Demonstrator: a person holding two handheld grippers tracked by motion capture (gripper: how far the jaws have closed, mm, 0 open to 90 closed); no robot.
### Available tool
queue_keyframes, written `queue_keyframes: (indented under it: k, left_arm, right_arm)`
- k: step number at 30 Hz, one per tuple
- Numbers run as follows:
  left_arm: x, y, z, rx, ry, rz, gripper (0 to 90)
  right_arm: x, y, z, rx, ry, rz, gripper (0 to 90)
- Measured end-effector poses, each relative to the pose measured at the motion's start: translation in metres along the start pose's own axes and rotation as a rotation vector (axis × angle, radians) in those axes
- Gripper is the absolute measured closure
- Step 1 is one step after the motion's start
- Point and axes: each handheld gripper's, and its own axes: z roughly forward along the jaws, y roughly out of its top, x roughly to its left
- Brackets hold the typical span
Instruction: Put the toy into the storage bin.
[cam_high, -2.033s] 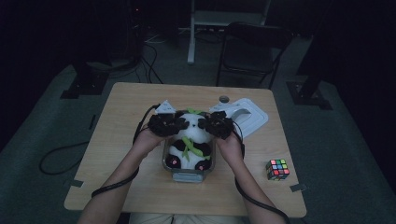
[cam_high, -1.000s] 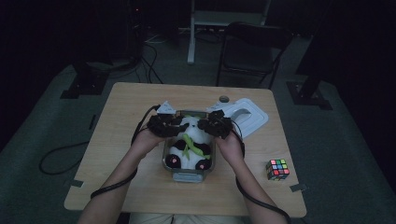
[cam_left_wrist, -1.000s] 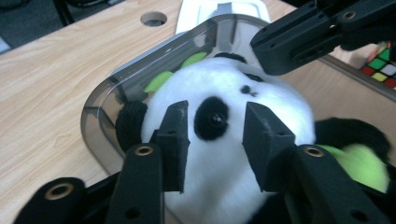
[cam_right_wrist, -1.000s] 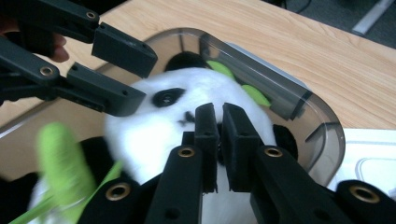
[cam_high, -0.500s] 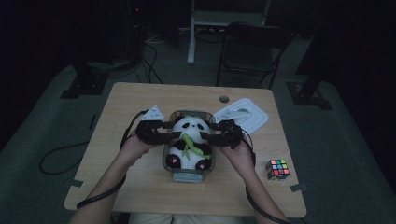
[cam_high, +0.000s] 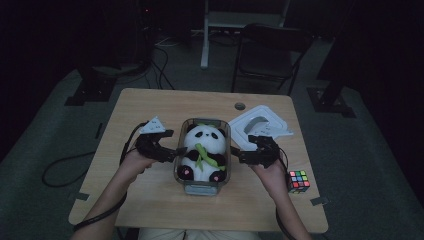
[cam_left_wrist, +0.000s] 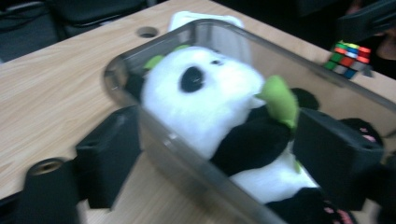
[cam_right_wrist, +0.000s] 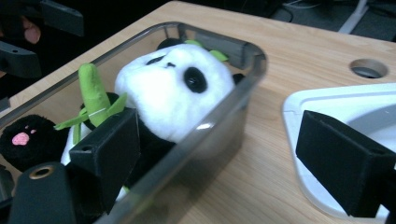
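A black-and-white panda plush (cam_high: 202, 150) holding a green bamboo sprig lies on its back in a clear plastic container (cam_high: 202, 189) at mid-table. My left gripper (cam_high: 172, 152) sits just left of the container and my right gripper (cam_high: 239, 156) just right of it, both pointing inward. Their jaws have just been opening and grip nothing. In the left gripper view the container wall (cam_left_wrist: 187, 154) and panda (cam_left_wrist: 210, 93) lie ahead of the open left gripper (cam_left_wrist: 222, 135). In the right gripper view the open right gripper (cam_right_wrist: 224, 140) frames the container rim (cam_right_wrist: 210, 135) and panda (cam_right_wrist: 177, 88).
A white lid (cam_high: 260, 125) lies on the table behind the right gripper, close to the right jaw (cam_right_wrist: 355, 102). A colour cube (cam_high: 298, 181) sits near the table's right edge. A cable hole (cam_high: 240, 106) marks the back of the table. A chair stands beyond.
Both grippers have drawn apart from the panda's head to the container's two sides, and their jaws have opened. The panda stays in the container.
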Motion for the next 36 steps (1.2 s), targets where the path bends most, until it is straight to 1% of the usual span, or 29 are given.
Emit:
queue_keyframes:
  k: [1, 4, 5, 6, 7, 9, 11, 13, 15, 18, 20, 21, 23, 24, 25, 26, 28, 31, 33, 36]
  left_arm:
    - [0.001, -0.001, -0.001, -0.006, -0.001, -0.003, 9.7]
    - [0.003, -0.006, -0.007, -0.026, 0.013, -0.010, 9.6]
    - [0.003, -0.007, -0.009, -0.035, 0.020, -0.013, 9.6]
    - [0.004, -0.009, -0.010, -0.037, 0.023, -0.014, 1.5]
    - [0.005, -0.010, -0.011, -0.031, 0.029, -0.018, 1.5]
    - [0.006, -0.013, -0.014, -0.044, 0.032, -0.022, 0.4]
    - [0.006, -0.017, -0.017, -0.047, 0.052, -0.023, 0.4]
    - [0.007, -0.022, -0.019, -0.042, 0.071, -0.013, 0.4]
    - [0.008, -0.027, -0.019, -0.040, 0.073, -0.010, 0.4]
    - [0.011, -0.035, -0.019, -0.038, 0.077, -0.014, 0.4]
    - [0.014, -0.041, -0.018, -0.025, 0.076, -0.024, 0.4]
    - [0.016, -0.044, -0.017, -0.014, 0.081, -0.030, 0.4]
    - [0.019, -0.050, -0.017, -0.001, 0.111, -0.035, 0.4]
    - [0.020, -0.054, -0.016, 0.002, 0.113, -0.041, 0.4]
    - [0.022, -0.057, -0.016, 0.006, 0.107, -0.045, 0.4]
    - [0.023, -0.060, -0.017, 0.000, 0.109, -0.046, 0.4]
    - [0.025, -0.065, -0.016, 0.005, 0.112, -0.046, 0.4]
    - [0.027, -0.074, -0.016, -0.002, 0.138, -0.050, 0.4]
    - [0.029, -0.080, -0.016, -0.009, 0.157, -0.061, 0.4]
    - [0.032, -0.089, -0.014, 0.002, 0.167, -0.082, 0.4]
  right_arm:
    - [-0.002, -0.002, -0.003, -0.004, -0.002, 0.005, 13.5]
    - [-0.008, -0.009, -0.013, -0.004, -0.012, 0.018, 13.6]
    - [-0.008, -0.009, -0.013, -0.004, -0.012, 0.018, 13.6]
    - [-0.011, -0.014, -0.018, -0.010, -0.036, 0.020, 13.8]
    - [-0.011, -0.014, -0.018, -0.010, -0.036, 0.020, 13.8]
    - [-0.014, -0.020, -0.023, -0.009, -0.031, 0.024, 13.7]
    - [-0.017, -0.025, -0.027, -0.005, -0.042, 0.022, 13.6]
    - [-0.019, -0.031, -0.032, -0.002, -0.053, 0.016, 13.6]
    - [-0.021, -0.039, -0.040, 0.005, -0.093, 0.008, 13.6]
    - [-0.024, -0.047, -0.049, 0.003, -0.117, 0.025, 13.0]
    - [-0.027, -0.053, -0.055, 0.003, -0.129, 0.033, 13.0]
    - [-0.029, -0.056, -0.058, 0.004, -0.134, 0.035, 13.1]
    - [-0.032, -0.062, -0.064, 0.007, -0.147, 0.045, 13.7]
    - [-0.034, -0.064, -0.066, 0.006, -0.156, 0.050, 13.7]
    - [-0.035, -0.067, -0.069, 0.007, -0.162, 0.058, 13.7]
    - [-0.037, -0.070, -0.071, 0.007, -0.176, 0.062, 13.7]
    - [-0.041, -0.076, -0.075, 0.006, -0.210, 0.072, 13.6]
    - [-0.047, -0.085, -0.082, -0.002, -0.247, 0.097, 12.3]
    - [-0.052, -0.091, -0.086, -0.009, -0.286, 0.102, 12.3]
    - [-0.060, -0.101, -0.092, 0.000, -0.325, 0.126, 12.3]
